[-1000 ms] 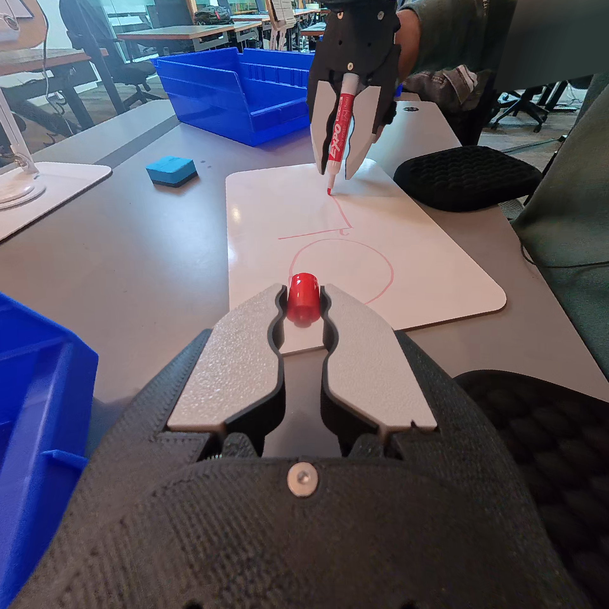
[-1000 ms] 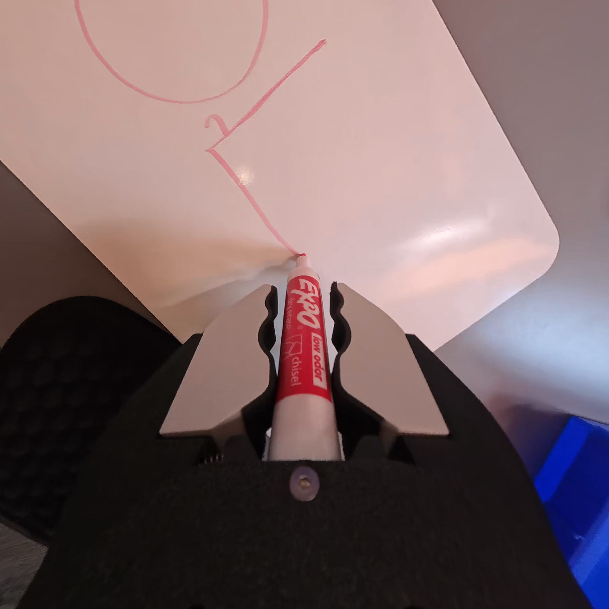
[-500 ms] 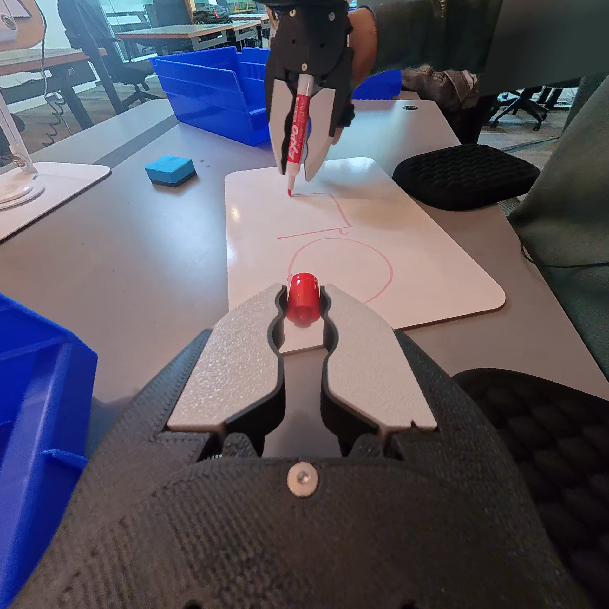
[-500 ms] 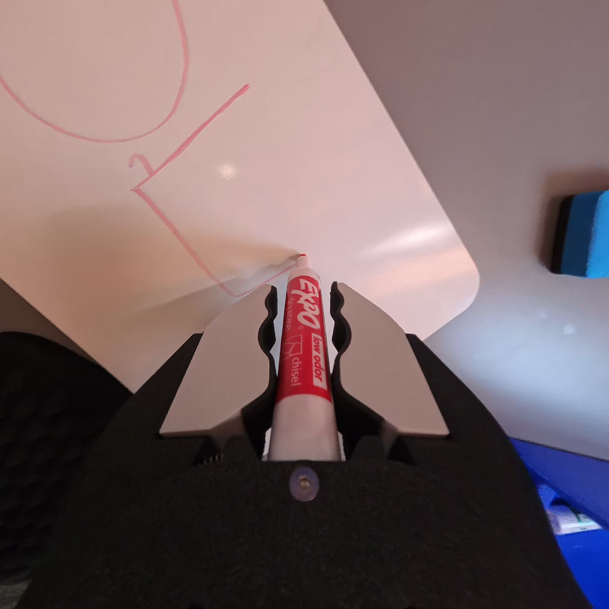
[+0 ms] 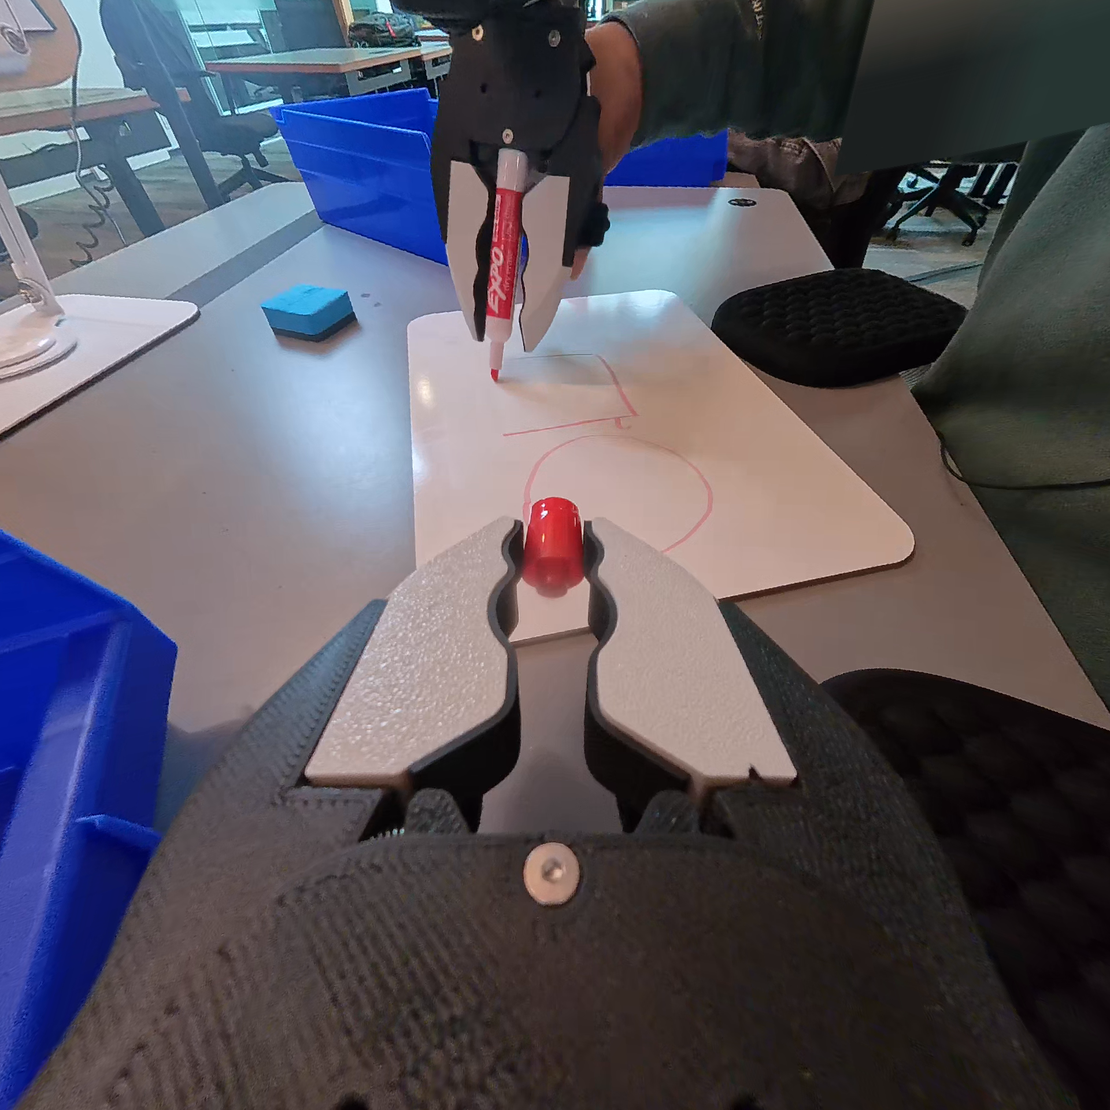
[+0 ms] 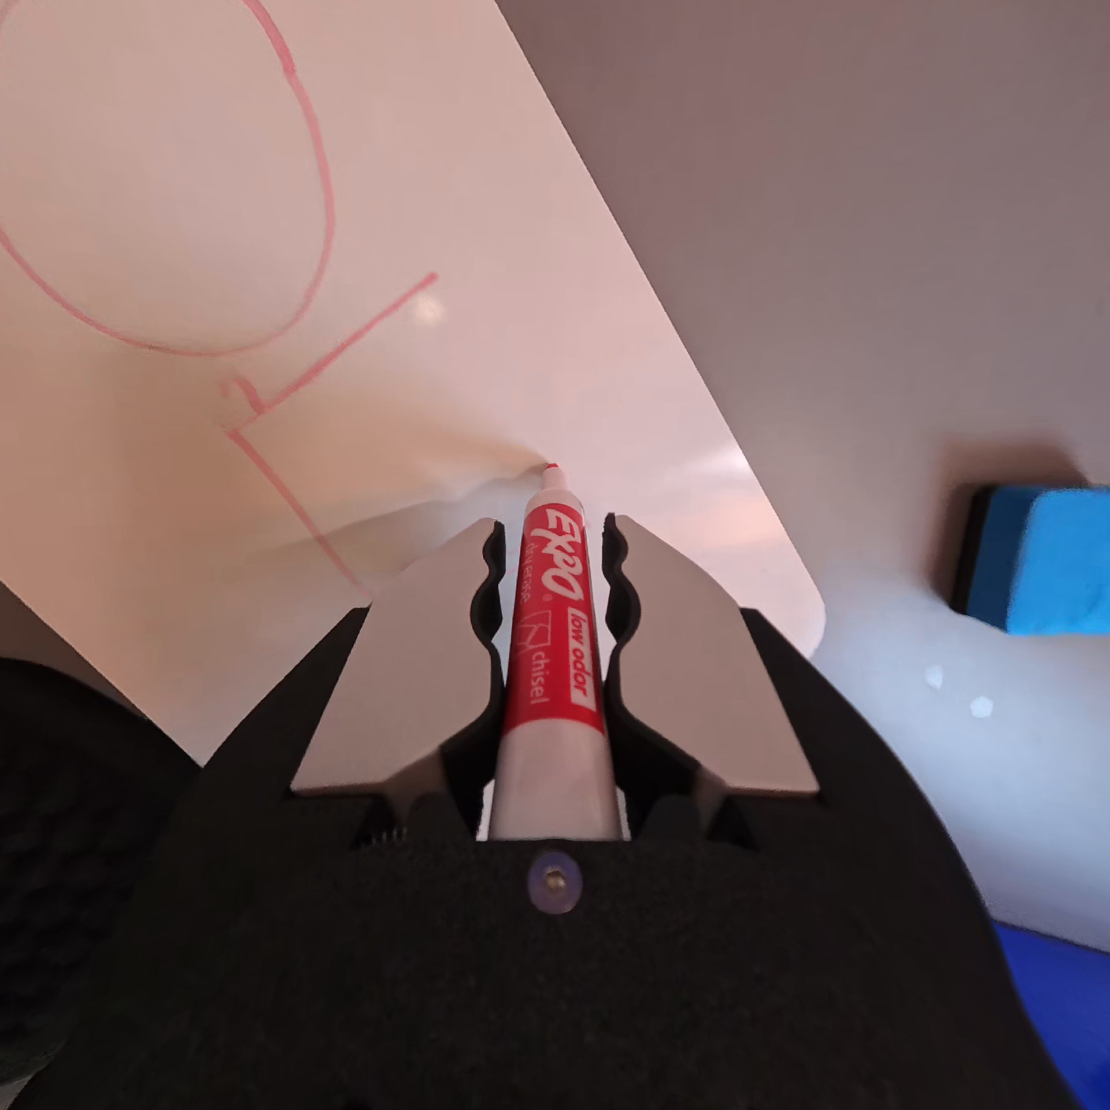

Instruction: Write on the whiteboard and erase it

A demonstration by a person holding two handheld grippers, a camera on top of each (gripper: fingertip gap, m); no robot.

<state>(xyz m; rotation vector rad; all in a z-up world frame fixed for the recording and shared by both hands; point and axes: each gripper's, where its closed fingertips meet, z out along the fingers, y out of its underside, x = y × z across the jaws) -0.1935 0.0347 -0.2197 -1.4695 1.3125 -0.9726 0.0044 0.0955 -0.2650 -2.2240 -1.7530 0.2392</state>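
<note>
Right gripper point(image 6: 549, 540) clamps the marker point(image 6: 555, 630), tip on whiteboard point(image 5: 781, 480). Eraser point(image 6: 1045, 561) lies at 3 o'clock from it, nearer this gripper. Left gripper point(image 5: 551, 540) pinches the red cap point(image 5: 551, 549).

Each claw point(image 5: 552, 528) had a black, ribbed printed body, two pale grey fingers point(image 5: 420, 661) with wavy black inner pads, and one silver screw point(image 5: 551, 872) at the centre. A dark green sleeve point(image 5: 721, 66) covered the person's arm.

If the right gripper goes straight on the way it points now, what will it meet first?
Probably the whiteboard: the right gripper points down at it, and the tip of the marker it holds appears to touch the board already.
</note>
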